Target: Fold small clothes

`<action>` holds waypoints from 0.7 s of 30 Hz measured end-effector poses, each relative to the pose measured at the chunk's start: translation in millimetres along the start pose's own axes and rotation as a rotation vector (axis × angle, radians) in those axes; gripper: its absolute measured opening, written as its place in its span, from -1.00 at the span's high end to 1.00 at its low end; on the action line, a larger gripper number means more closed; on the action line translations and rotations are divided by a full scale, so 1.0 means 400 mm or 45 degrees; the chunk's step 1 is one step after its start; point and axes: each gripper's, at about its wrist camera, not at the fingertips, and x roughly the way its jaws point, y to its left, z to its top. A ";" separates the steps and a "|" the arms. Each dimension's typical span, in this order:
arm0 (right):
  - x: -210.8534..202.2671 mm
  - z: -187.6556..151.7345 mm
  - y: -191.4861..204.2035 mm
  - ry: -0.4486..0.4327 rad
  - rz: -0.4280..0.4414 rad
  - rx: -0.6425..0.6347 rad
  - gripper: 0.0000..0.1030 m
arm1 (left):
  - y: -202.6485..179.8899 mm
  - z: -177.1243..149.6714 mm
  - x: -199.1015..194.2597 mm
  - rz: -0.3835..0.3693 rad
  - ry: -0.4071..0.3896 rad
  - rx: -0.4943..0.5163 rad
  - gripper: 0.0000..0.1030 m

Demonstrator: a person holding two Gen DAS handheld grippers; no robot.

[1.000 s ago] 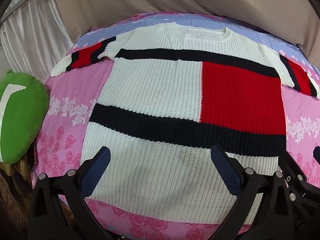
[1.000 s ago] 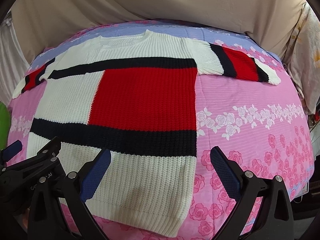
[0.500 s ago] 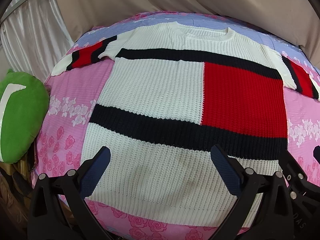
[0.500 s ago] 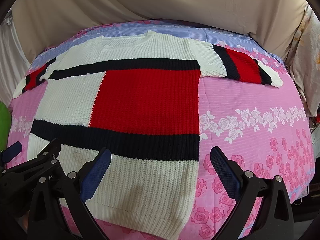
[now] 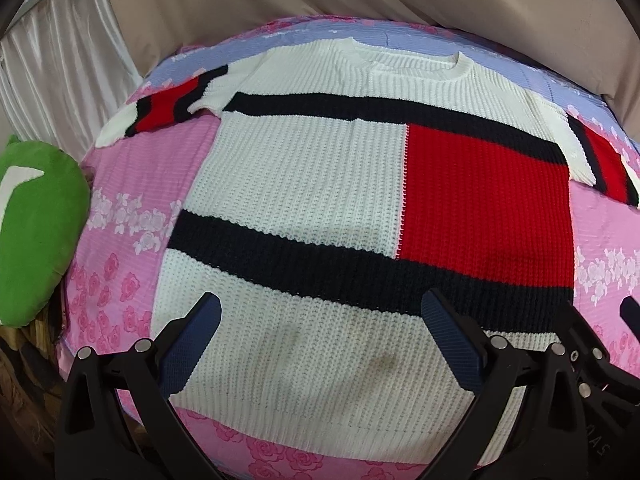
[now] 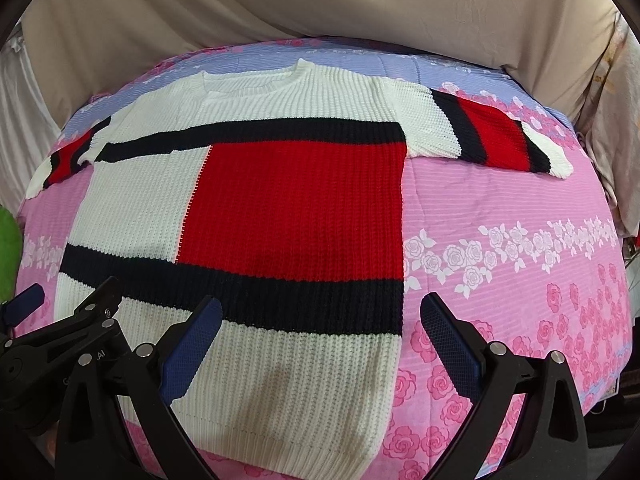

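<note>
A knitted sweater, white with black bands and a red block, lies flat and face up on the bed, neck away from me and both sleeves spread out. My left gripper hovers open above the hem's left half, nothing between its blue fingers. My right gripper is open above the hem's right corner, one finger over the white knit and the other over the sheet. Each gripper shows at the edge of the other's view.
The bed carries a pink rose-print sheet with a lilac band at the far end. A green cushion lies off the left side. Beige cloth hangs behind the bed, and pale curtains hang at the left.
Both grippers have moved slightly forward and lower over the sweater's hem, so the sweater fills more of each view. Neither has touched it.
</note>
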 end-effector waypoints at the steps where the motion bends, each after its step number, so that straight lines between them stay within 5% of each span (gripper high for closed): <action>1: 0.004 0.003 -0.002 -0.002 0.003 0.002 -0.90 | -0.005 0.003 0.003 0.003 0.002 0.003 -0.91; 12: 0.062 0.046 -0.091 0.040 0.079 0.100 -0.90 | 0.003 0.055 0.024 0.012 -0.025 -0.068 -0.91; 19: 0.198 0.171 -0.574 -0.018 0.088 0.646 -0.89 | 0.026 0.086 0.042 0.016 -0.038 -0.131 -0.91; 21: 0.270 0.198 -0.753 -0.020 0.030 0.828 -0.65 | 0.027 0.092 0.048 0.026 -0.030 -0.141 -0.91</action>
